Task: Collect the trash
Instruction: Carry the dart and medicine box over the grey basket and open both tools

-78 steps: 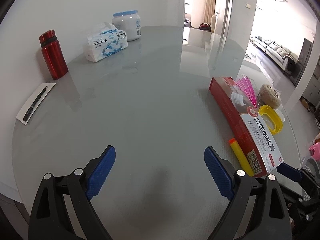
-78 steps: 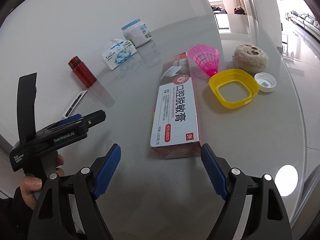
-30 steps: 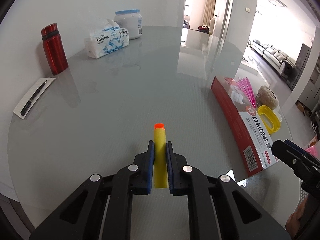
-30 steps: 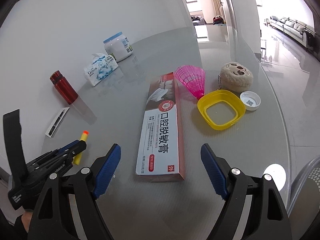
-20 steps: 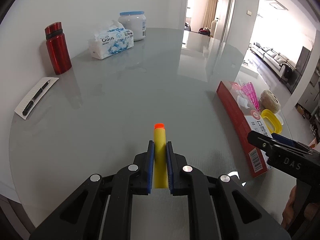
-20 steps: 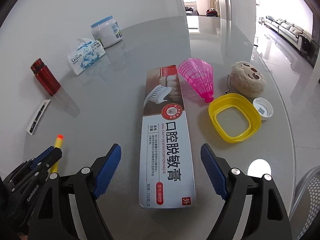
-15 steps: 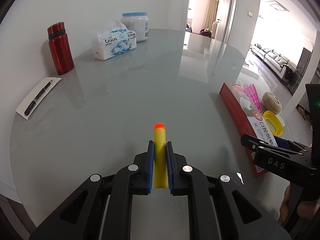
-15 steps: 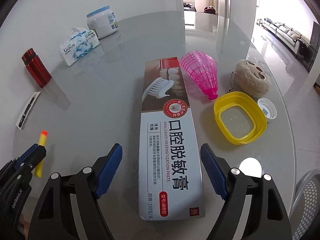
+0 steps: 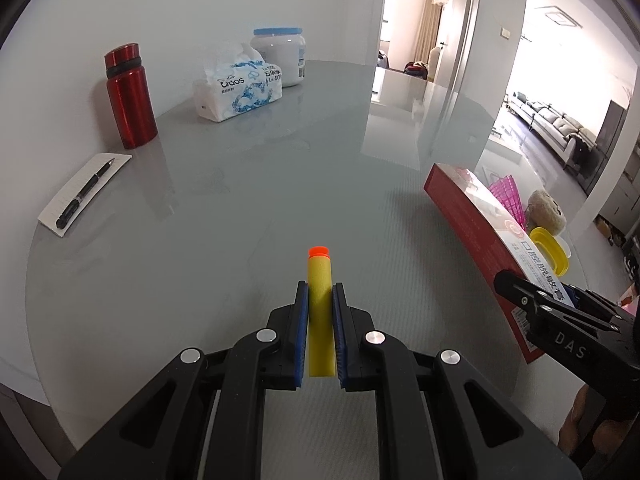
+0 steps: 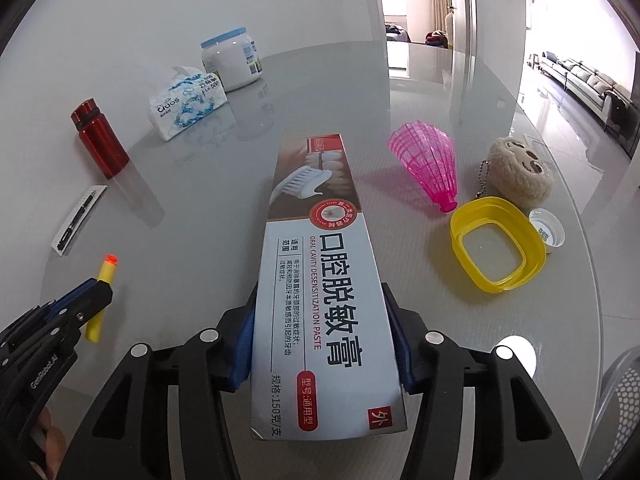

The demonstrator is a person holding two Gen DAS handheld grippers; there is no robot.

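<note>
My left gripper is shut on a yellow foam dart with an orange tip, held over the grey round table. The dart also shows in the right wrist view, at the left gripper's tip. My right gripper is closed on the sides of a long toothpaste box, near its front end. The box also shows in the left wrist view, with the right gripper at its near end. A pink shuttlecock, a yellow lid and a small white cap lie to the box's right.
A red bottle, a tissue pack and a white jar stand at the table's back left. A pen on a notepad lies at the left. A plush keychain sits by the yellow lid. A mesh bin shows at lower right.
My right gripper moved forward over the toothpaste box and closed on its sides. My left gripper keeps holding the dart, nearly still.
</note>
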